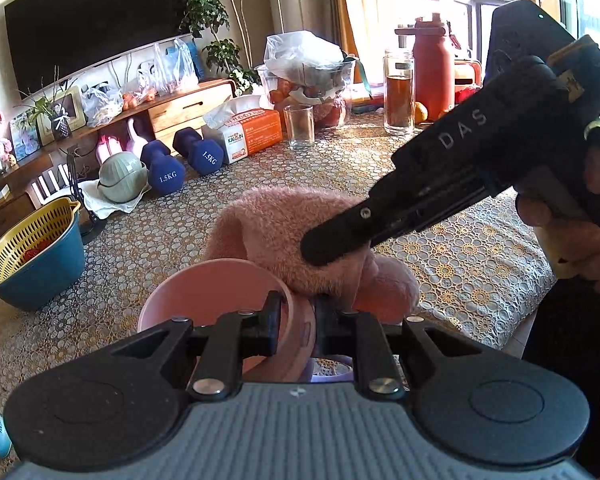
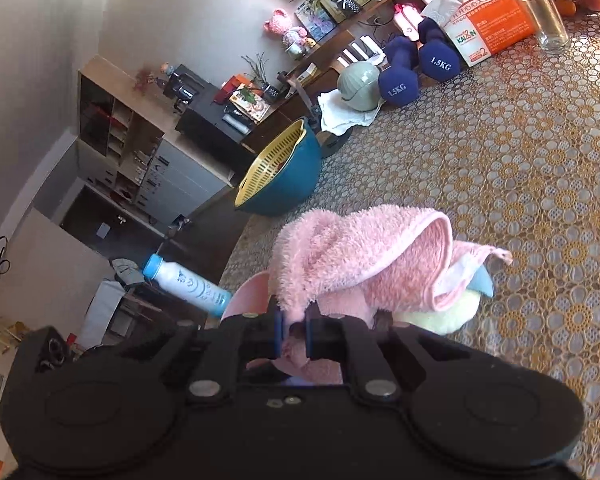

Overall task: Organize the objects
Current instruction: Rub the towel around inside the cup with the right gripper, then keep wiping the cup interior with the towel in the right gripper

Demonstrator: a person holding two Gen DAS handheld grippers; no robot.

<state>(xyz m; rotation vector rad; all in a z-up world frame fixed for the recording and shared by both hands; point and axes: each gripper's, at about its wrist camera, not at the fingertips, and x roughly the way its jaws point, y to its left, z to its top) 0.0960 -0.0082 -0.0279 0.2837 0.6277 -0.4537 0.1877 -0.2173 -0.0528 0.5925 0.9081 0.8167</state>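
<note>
My left gripper (image 1: 297, 322) pinches the rim of a pink bowl (image 1: 220, 292) near the table's front edge. My right gripper (image 2: 295, 334) is clamped on a corner of the pink towel (image 2: 360, 256), which drapes over the bowl. A blue colander basin (image 1: 36, 268) sits apart on the lace tablecloth (image 1: 460, 256), dumbbells (image 1: 180, 160) beyond

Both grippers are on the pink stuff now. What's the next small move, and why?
Probably lift the right gripper slightly to peel the pink towel off. It is shut on the towel's edge, while the left gripper clamps the pink bowl's rim beneath.
</note>
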